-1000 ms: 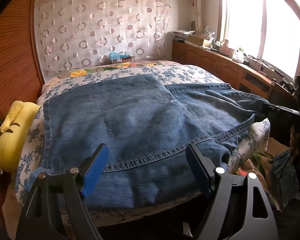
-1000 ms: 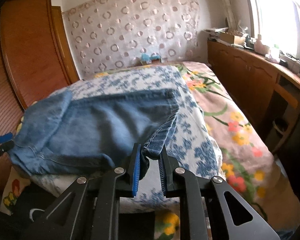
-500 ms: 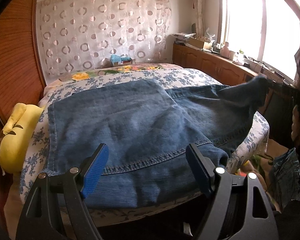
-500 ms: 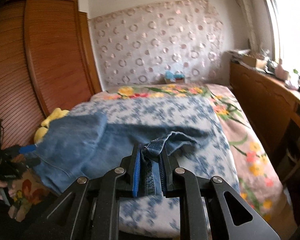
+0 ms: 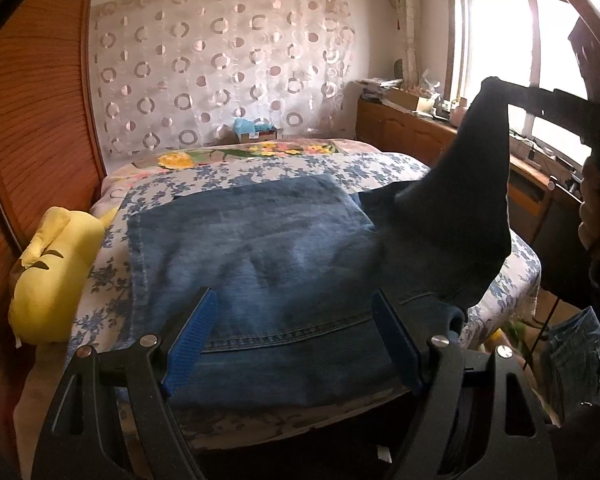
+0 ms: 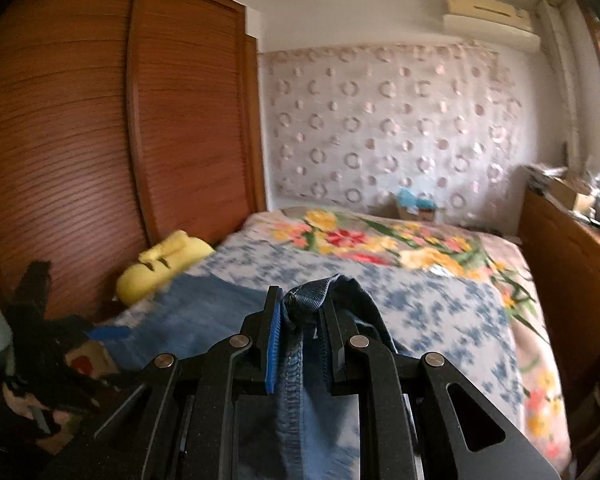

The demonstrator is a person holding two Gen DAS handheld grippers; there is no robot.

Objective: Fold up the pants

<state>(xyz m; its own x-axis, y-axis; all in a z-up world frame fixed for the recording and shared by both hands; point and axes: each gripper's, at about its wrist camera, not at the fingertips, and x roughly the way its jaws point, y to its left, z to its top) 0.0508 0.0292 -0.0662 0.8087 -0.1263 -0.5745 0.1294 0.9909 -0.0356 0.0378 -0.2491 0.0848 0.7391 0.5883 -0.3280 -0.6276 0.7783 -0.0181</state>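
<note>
Blue denim pants (image 5: 268, 256) lie spread across the near end of the bed (image 5: 380, 164), one part folded over on top. My left gripper (image 5: 296, 336) is open and empty, just above the near hem. My right gripper (image 6: 300, 320) is shut on the pants' right end (image 6: 308, 296) and holds it high above the bed. In the left wrist view that lifted cloth (image 5: 468, 200) hangs as a dark peak at the right, with the right gripper (image 5: 496, 82) at its top.
A yellow plush toy (image 5: 48, 272) lies at the bed's left edge against the wooden wardrobe (image 6: 100, 140). A wooden cabinet (image 5: 420, 136) runs under the window on the right. More denim (image 5: 576, 356) hangs at the lower right.
My right gripper has lifted the pants' right end from bed level to high above the bed and moved it leftward. My left gripper has stayed open over the near hem.
</note>
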